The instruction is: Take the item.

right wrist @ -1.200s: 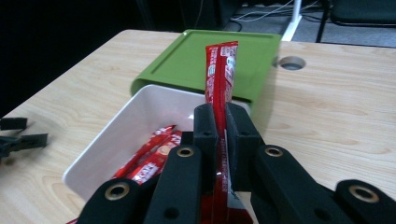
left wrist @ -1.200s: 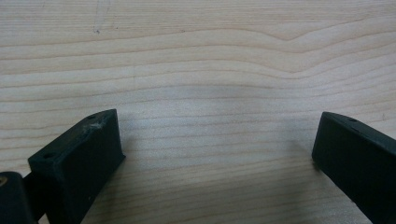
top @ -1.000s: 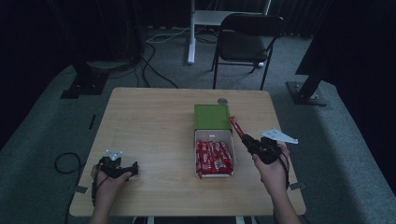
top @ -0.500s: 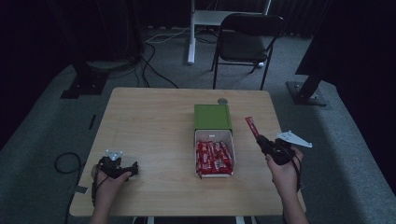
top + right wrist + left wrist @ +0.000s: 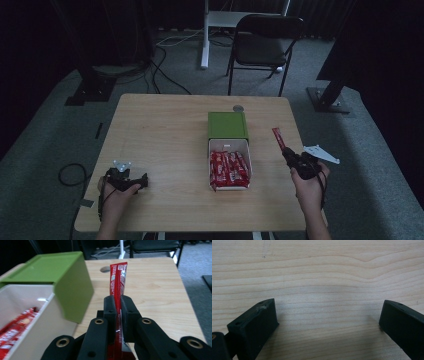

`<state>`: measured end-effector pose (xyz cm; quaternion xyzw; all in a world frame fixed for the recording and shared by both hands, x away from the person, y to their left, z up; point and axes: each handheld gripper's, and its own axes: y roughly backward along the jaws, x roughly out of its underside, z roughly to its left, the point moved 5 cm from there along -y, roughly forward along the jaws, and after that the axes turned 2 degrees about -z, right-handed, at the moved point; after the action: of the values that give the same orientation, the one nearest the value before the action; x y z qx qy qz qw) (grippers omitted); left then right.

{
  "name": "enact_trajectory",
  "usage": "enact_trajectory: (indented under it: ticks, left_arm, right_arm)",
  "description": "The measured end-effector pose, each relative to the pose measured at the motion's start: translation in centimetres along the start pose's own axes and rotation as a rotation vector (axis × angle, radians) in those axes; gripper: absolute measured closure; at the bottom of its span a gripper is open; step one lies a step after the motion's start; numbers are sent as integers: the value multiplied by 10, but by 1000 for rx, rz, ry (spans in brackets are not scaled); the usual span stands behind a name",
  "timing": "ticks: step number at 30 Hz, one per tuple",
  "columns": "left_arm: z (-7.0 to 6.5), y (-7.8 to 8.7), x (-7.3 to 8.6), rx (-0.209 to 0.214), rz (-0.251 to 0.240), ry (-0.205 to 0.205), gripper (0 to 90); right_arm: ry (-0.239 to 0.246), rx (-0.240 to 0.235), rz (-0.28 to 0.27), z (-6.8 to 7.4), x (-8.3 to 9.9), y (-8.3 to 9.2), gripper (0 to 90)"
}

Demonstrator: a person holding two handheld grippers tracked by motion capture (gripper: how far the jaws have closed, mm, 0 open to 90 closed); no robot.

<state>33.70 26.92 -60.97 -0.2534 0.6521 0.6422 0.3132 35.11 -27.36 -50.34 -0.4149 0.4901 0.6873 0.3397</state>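
Wooden table [image 5: 165, 130] across the middle of the high view, grey carpet all round. Black folding chair [image 5: 263, 40] beyond the far edge, toward 12 o'clock, next to a white stand [image 5: 206, 35] with cables trailing at its foot. Round hole [image 5: 239, 107] in the tabletop at the far edge, just behind the box.

Green box sleeve [image 5: 228, 125] a little right of the table's centre, with its white drawer [image 5: 229, 146] pulled out toward 6 o'clock. Drawer packed with red packets [image 5: 229, 169] laid lengthwise, side by side; more of them visible at the lower left of the right gripper view [image 5: 15, 330].

Right gripper [image 5: 287, 154] at about 4 o'clock from the table's centre, near the right edge and well apart from the drawer, held in the right hand [image 5: 310, 182]. Clenched on a single red packet [image 5: 118, 280]; jaws pressed flat against both faces of it, its free end sticking up and away toward 11 o'clock in the high view [image 5: 278, 138].

Left gripper [image 5: 141, 180] at about 8 o'clock, near the front left corner, held in the left hand [image 5: 114, 195] low on the wood. Released: jaws spread wide in the left gripper view, bare wood grain between them.
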Motion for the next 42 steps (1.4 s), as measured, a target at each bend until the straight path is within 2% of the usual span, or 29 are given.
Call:
enact_trajectory:
  ticks: [15, 25, 30, 42]
  left_arm:
    - [0, 0, 0, 0, 0, 0, 25]
    - [0, 0, 0, 0, 0, 0, 25]
    - [0, 0, 0, 0, 0, 0, 25]
    - [0, 0, 0, 0, 0, 0, 25]
  right_arm:
    - [-60, 104, 40, -41, 30, -9, 842]
    - [-101, 170, 89, -66, 55, -18, 841]
    - [-123, 194, 109, -75, 64, -22, 842]
    - [-136, 240, 138, -86, 76, -25, 841]
